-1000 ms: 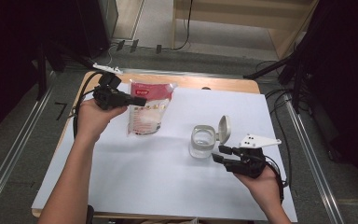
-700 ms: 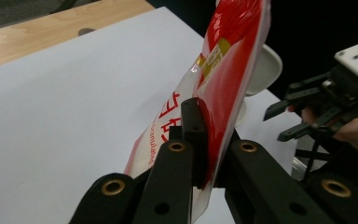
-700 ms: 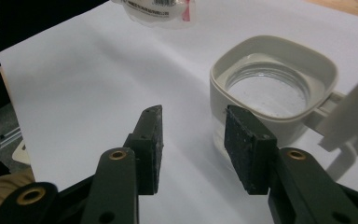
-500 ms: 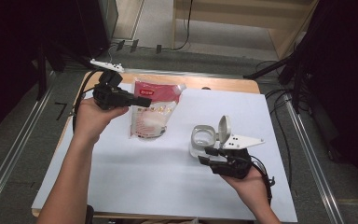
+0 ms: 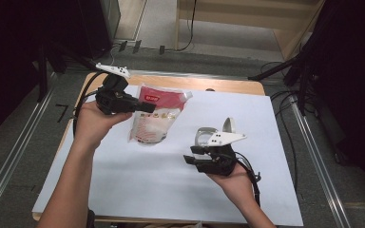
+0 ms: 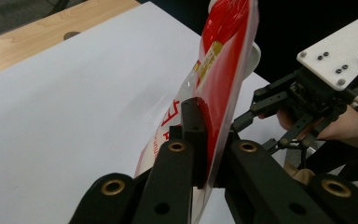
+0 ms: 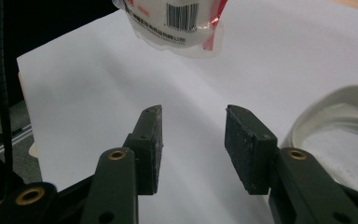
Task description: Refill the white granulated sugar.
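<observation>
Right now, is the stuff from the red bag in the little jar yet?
Not yet. Done: the left gripper is clamped on the red-topped clear plastic pouch and holds it above the white sheet. In hand: the right gripper, jaws open and empty, sits beside the small clear glass jar, whose lid is flipped open. Left: opening the pouch and probably pouring.

Bright, even overhead light on the white sheet (image 5: 171, 180); dark surroundings, soft shadows, slight blur.
</observation>
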Demonstrator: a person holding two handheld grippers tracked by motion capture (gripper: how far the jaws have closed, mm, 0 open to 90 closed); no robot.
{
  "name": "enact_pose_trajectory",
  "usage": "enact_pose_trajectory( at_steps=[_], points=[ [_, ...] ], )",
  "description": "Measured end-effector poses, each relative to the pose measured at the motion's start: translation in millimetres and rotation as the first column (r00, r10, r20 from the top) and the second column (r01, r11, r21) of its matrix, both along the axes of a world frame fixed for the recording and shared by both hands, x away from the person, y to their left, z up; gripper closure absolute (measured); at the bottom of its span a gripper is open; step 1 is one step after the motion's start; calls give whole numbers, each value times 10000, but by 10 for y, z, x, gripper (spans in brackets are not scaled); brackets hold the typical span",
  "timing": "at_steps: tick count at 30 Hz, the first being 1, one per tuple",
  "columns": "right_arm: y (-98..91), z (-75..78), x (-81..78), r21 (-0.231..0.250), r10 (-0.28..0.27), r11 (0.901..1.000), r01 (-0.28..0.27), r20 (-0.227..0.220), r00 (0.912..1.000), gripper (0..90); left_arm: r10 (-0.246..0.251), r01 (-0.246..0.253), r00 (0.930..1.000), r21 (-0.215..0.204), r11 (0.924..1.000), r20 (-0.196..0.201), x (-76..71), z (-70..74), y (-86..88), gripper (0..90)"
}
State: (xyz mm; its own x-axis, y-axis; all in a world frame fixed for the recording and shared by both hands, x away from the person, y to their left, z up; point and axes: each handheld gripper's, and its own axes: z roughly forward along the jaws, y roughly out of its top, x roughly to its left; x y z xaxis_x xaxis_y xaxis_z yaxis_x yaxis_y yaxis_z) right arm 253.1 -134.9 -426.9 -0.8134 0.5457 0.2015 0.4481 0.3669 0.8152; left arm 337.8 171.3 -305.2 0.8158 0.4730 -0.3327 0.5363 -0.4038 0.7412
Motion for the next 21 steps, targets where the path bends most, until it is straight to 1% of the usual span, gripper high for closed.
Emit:
enact_pose_trajectory(
  at_steps=[3,6,8,9,10,12,14,18,21],
  points=[
    [84,-11,24,19,76,10000,-76,47,10000,559,-13,13,10000,-114,9999,-53,2,0,8,900],
    [176,-27,48,101,119,9999,-120,33,9999,558,-27,26,10000,-91,10000,-79,-6,8,7,900],
    [224,-42,64,115,163,9998,-163,3,9999,559,42,-43,10000,-95,9999,-37,-19,15,5,900],
    [252,-55,74,127,198,9997,-198,0,9998,558,28,-27,10000,-31,10000,34,-23,23,7,900],
    [278,-68,87,54,194,9998,-194,8,9998,560,7,-7,10000,-43,10000,38,-26,31,7,900],
    [330,-93,105,-82,155,9998,-156,-152,9998,560,21,-21,10000,-118,9999,-39,-44,46,-2,900],
    [389,-129,122,-103,195,9998,-197,-213,9996,560,-55,54,10000,-125,9999,-67,-54,56,-7,900],
    [490,-176,128,9,287,9996,-287,-299,9991,556,-201,200,9997,-110,9997,-135,-62,65,-29,900],
    [589,-218,138,26,400,9992,-399,-252,9989,550,-308,305,9993,-112,9995,-225,-81,75,-55,900]
  ],
)
